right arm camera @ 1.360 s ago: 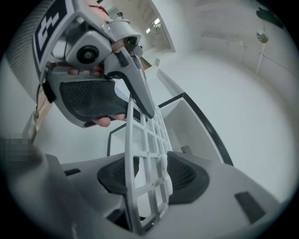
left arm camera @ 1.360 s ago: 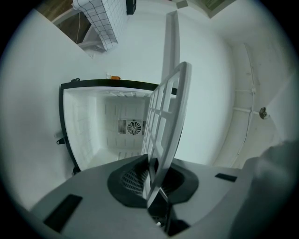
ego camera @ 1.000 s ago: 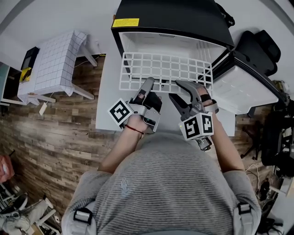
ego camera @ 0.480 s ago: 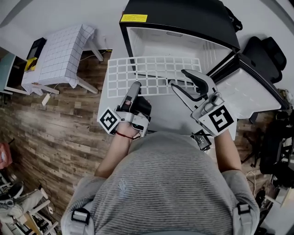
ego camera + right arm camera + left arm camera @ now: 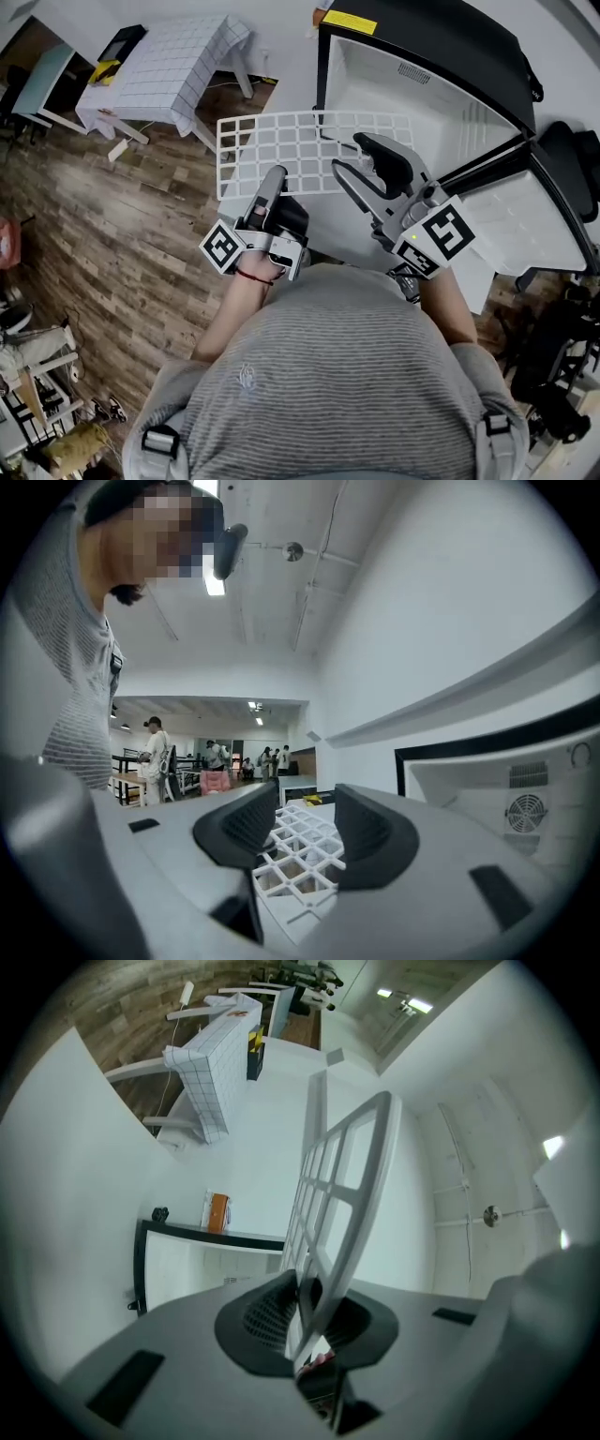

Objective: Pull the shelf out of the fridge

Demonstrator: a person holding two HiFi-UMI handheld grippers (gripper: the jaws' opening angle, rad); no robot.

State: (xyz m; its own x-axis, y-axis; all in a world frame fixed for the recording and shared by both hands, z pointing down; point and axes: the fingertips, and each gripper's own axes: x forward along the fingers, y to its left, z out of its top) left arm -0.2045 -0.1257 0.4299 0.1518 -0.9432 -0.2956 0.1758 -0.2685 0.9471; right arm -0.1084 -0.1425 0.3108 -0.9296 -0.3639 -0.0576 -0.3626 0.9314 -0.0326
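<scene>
**Desk:** Now, how is the shelf (image 5: 291, 150) looking?

**Photographer:** It is showing as a flat white grid of square cells, hanging level in front of the open fridge (image 5: 422, 84), outside its white cavity. Its left end is reaching over the wooden floor (image 5: 112, 234). The left gripper (image 5: 272, 183) is pinching the shelf's near edge bar between nearly closed jaws. The right gripper (image 5: 349, 155) is gaping wide over the shelf's right part and gripping nothing.

**Desk:** What is differing from a second ago?

**Photographer:** The shelf, then lodged in the fridge's mouth, is now sitting further left and clear of it. The right gripper, then low at the near edge, is riding higher and rolled over.
</scene>
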